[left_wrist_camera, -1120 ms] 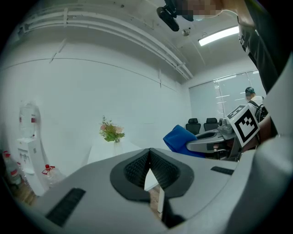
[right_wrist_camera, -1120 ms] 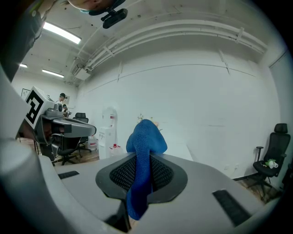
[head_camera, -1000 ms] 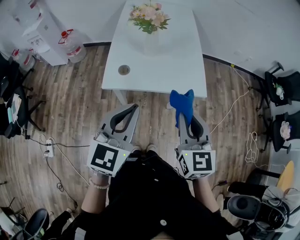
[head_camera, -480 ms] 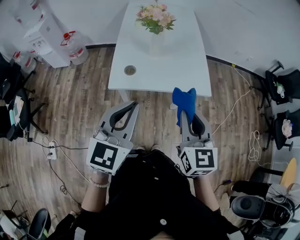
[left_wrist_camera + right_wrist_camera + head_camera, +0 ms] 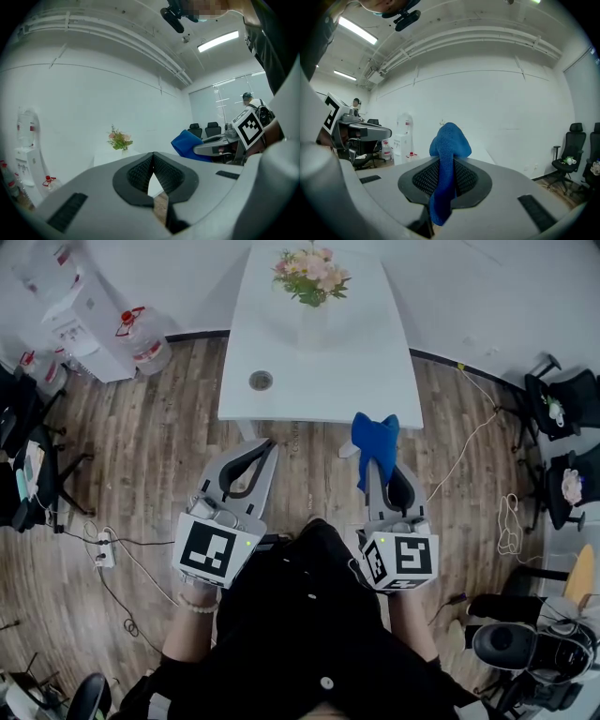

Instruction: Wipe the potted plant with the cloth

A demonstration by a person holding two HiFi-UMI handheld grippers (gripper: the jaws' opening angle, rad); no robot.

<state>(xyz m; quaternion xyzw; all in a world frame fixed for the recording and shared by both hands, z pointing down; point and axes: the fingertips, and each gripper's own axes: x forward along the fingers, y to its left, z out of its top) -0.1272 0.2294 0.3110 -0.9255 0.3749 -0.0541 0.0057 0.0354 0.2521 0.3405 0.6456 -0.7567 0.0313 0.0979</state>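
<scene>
Before the table (image 5: 319, 395): carry cloth (image 5: 376, 439) to plant (image 5: 309, 276)

My left gripper (image 5: 264, 446) is pressed together, empty. The plant stands at the table's far end, well apart from my right gripper (image 5: 374, 463), which pinches the cloth. I should step closer and wipe lightly, lest it tip. Wood floor (image 5: 150, 456); chairs (image 5: 555, 407) at right.

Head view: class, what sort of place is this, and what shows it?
Probably an office or workroom: black office chairs at the side, a water dispenser by the wall, and a white table on a wood floor.
</scene>
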